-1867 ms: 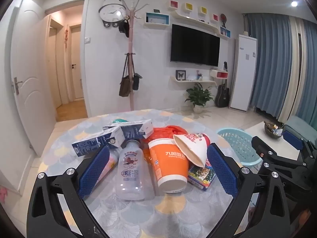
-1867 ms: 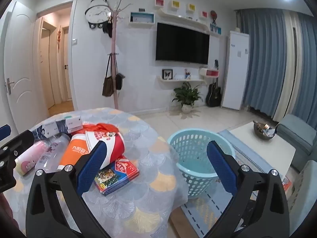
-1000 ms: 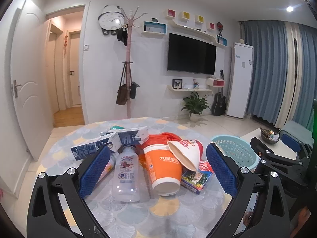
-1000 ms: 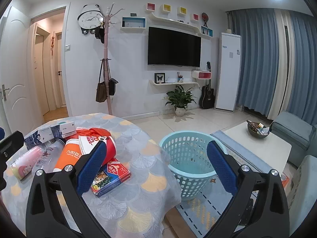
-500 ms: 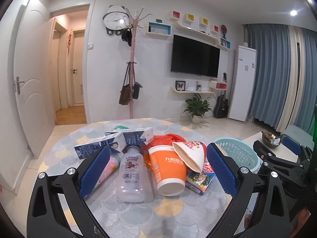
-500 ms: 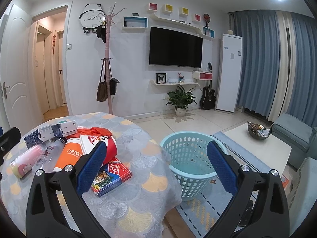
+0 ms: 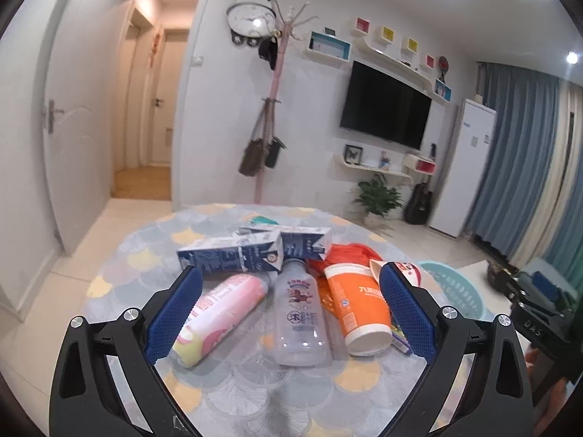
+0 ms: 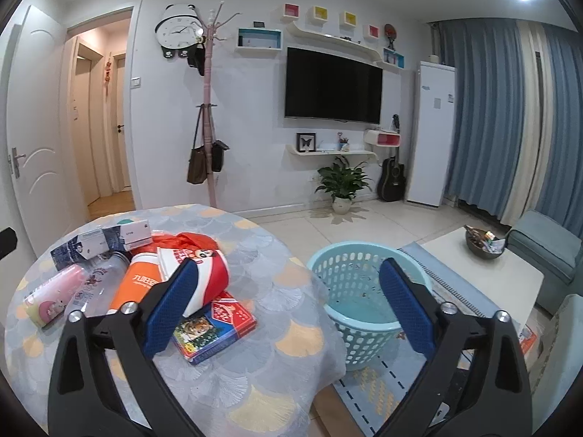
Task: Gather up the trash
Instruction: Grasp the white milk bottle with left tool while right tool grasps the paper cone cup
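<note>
Trash lies on a round table (image 7: 120,276): a pink bottle (image 7: 218,313), a clear bottle (image 7: 299,313), an orange cup (image 7: 359,309), two blue milk cartons (image 7: 233,255), an orange bag (image 7: 346,251) and a red-white paper bowl (image 8: 207,273). A colourful box (image 8: 215,327) lies near the table edge. My left gripper (image 7: 289,317) is open and empty, just short of the bottles. My right gripper (image 8: 288,313) is open and empty, over the table edge beside a light blue basket (image 8: 364,284) on the floor.
The basket stands on a rug right of the table. A white coffee table (image 8: 484,273) and a sofa (image 8: 546,251) are further right. A coat rack (image 8: 207,109), TV and plant stand at the far wall. The right gripper's body shows in the left wrist view (image 7: 535,313).
The left view has swung left and tilted down a little, so the pink bottle now lies between the left fingers. The right gripper has barely moved. Both stay open.
</note>
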### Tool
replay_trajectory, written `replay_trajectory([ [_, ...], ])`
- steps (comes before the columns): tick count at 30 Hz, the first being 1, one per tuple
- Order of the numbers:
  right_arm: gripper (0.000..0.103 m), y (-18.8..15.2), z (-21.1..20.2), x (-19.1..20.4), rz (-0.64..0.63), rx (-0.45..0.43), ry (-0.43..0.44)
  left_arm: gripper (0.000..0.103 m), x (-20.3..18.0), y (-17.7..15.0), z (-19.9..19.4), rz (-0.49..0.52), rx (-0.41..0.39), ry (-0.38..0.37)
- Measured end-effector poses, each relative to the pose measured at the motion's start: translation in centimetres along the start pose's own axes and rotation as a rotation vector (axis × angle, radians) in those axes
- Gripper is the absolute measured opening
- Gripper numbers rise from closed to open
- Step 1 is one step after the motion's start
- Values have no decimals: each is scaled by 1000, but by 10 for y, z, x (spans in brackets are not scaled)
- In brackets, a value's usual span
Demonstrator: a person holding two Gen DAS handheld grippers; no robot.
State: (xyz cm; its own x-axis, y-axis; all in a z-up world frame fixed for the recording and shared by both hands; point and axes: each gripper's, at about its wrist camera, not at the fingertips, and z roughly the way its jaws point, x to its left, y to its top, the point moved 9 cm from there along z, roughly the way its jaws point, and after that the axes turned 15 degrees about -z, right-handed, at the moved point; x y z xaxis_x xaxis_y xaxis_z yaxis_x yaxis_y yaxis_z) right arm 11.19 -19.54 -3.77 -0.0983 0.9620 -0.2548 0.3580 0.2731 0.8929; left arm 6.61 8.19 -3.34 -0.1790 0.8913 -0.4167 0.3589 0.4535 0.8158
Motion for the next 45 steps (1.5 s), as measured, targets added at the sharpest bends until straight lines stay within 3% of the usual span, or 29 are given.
replay_trajectory([
  [2, 83, 1, 7, 4, -5, 11, 30, 94, 1, -5, 10, -10, 53, -26],
  [5, 73, 1, 23, 13, 0, 39, 102, 79, 3, -19, 35, -43, 172, -65],
  [7, 73, 1, 36, 22, 2, 65, 172, 74, 9, -31, 55, -62, 244, -68],
  [10, 73, 1, 57, 40, -17, 104, 261, 73, 15, -40, 77, -67, 299, -30],
  [14, 83, -4, 78, 63, -55, 151, 339, 69, 24, -58, 106, -70, 398, 5],
  [23, 87, -19, 125, 97, -135, 259, 444, 63, 30, -82, 138, -88, 491, 33],
  [30, 86, -16, 137, 107, -143, 255, 505, 57, 34, -86, 150, -68, 508, 62],
  [32, 74, -15, 135, 109, -153, 246, 506, 57, 35, -87, 149, -70, 505, 63],
  [33, 74, -15, 134, 110, -155, 243, 515, 56, 36, -88, 148, -71, 502, 63],
  [40, 74, -2, 123, 92, -129, 190, 485, 56, 15, -64, 133, -95, 403, 17],
  [45, 74, 19, 114, 56, -73, 127, 459, 56, -9, -42, 107, -67, 320, -29],
])
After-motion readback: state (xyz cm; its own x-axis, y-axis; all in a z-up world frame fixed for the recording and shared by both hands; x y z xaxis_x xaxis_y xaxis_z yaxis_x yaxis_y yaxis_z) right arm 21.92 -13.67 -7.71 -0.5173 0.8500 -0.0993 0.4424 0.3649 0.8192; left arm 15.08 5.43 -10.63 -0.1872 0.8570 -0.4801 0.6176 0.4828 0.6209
